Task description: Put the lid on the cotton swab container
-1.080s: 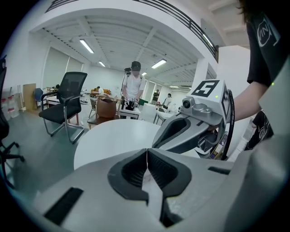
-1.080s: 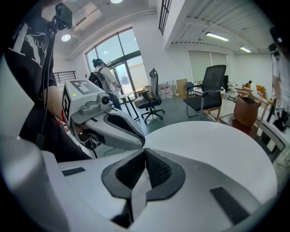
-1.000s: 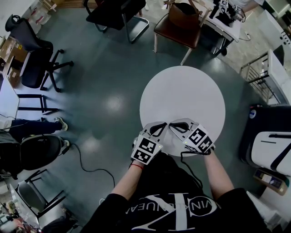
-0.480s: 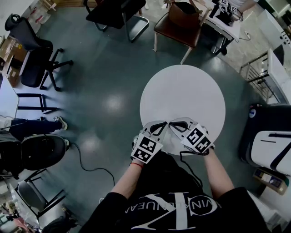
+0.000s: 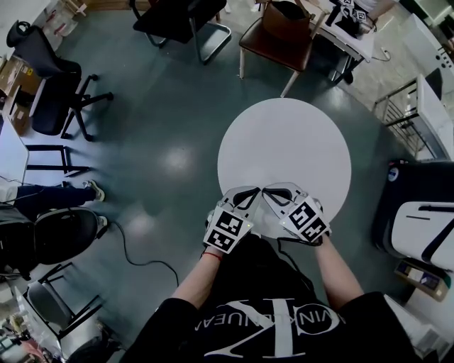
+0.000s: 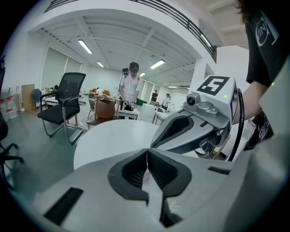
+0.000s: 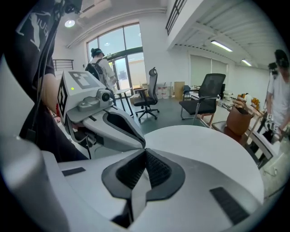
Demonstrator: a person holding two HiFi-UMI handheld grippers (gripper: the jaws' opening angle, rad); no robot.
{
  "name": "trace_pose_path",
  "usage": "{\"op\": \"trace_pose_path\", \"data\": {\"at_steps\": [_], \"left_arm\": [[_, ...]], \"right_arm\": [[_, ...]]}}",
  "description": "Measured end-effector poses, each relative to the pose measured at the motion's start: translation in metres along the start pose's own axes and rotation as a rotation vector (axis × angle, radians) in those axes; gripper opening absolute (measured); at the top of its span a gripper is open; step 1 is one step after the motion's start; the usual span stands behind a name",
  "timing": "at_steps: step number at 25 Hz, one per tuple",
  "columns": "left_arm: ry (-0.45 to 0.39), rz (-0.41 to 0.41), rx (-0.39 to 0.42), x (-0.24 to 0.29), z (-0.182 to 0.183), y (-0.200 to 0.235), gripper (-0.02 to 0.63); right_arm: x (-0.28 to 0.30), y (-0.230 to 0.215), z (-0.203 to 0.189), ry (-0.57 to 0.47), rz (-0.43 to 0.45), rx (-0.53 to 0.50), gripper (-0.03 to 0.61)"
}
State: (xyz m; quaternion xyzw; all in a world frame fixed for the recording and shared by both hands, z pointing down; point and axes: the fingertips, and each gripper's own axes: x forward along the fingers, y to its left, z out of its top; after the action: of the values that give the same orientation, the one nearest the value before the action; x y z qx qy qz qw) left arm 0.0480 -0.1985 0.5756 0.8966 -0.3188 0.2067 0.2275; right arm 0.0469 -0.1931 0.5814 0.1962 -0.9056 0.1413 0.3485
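Note:
No cotton swab container or lid shows in any view. The round white table (image 5: 284,142) has a bare top. My left gripper (image 5: 255,193) and right gripper (image 5: 267,191) hover over its near edge, tips almost touching each other. In the left gripper view the left gripper (image 6: 147,149) is shut with nothing between its pads, and the right gripper's body (image 6: 195,124) crosses in from the right. In the right gripper view the right gripper (image 7: 145,149) is shut and empty too, with the left gripper's body (image 7: 108,127) at the left.
A brown chair (image 5: 278,35) and a black chair (image 5: 181,18) stand beyond the table. A black office chair (image 5: 53,85) is far left. A dark case with a white box (image 5: 418,223) sits at the right. A person (image 6: 131,88) stands behind the table.
Both grippers have stayed together at the table's near edge, drifting only slightly; both stay shut and empty.

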Motion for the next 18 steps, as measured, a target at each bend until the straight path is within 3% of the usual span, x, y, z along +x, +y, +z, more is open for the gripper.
{"op": "trace_pose_path", "data": {"at_steps": [8,18], "left_arm": [[-0.054,0.021,-0.005,-0.018,0.021,0.0,0.011],[-0.117,0.068,0.024,-0.04,0.042,-0.017,0.011]], "right_arm": [[-0.022,-0.002,0.026,-0.103,-0.039,0.102,0.003],[-0.056,0.014,0.046,-0.205,-0.091,0.115,0.003]]}}
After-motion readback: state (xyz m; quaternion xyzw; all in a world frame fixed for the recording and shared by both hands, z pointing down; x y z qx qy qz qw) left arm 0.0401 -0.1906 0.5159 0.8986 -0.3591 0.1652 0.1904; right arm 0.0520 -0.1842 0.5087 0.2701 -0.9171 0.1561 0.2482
